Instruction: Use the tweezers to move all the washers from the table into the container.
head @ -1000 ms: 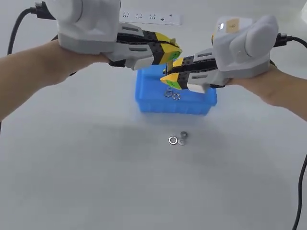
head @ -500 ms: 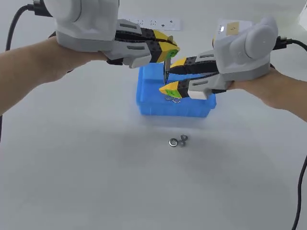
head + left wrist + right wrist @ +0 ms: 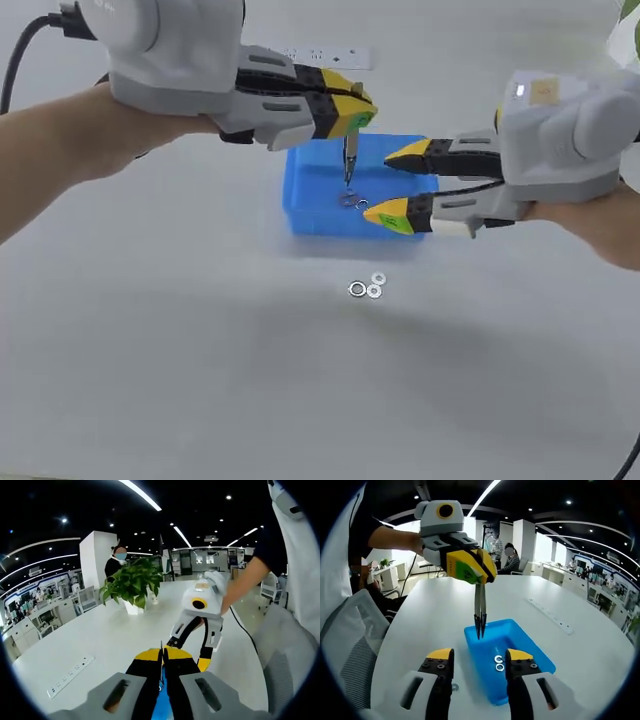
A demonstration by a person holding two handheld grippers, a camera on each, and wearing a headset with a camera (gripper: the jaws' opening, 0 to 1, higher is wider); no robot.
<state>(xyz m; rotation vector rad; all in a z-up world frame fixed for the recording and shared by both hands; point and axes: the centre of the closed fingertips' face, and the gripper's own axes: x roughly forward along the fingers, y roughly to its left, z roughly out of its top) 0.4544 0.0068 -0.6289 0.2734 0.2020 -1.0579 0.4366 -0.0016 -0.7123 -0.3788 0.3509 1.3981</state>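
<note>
Cluster of washers (image 3: 366,288) mid-surface on the table (image 3: 180,360), just before the blue container (image 3: 305,215) (two more lie inside), right gripper (image 3: 382,184) unclenched, jaws apart at the container's right end, left gripper (image 3: 362,108) clamped on tweezers (image 3: 349,160), tips down over the container.

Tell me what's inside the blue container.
Two washers lie on the container floor, with the tweezers hanging above. The right gripper covers part of the floor, so more could be hidden.
</note>
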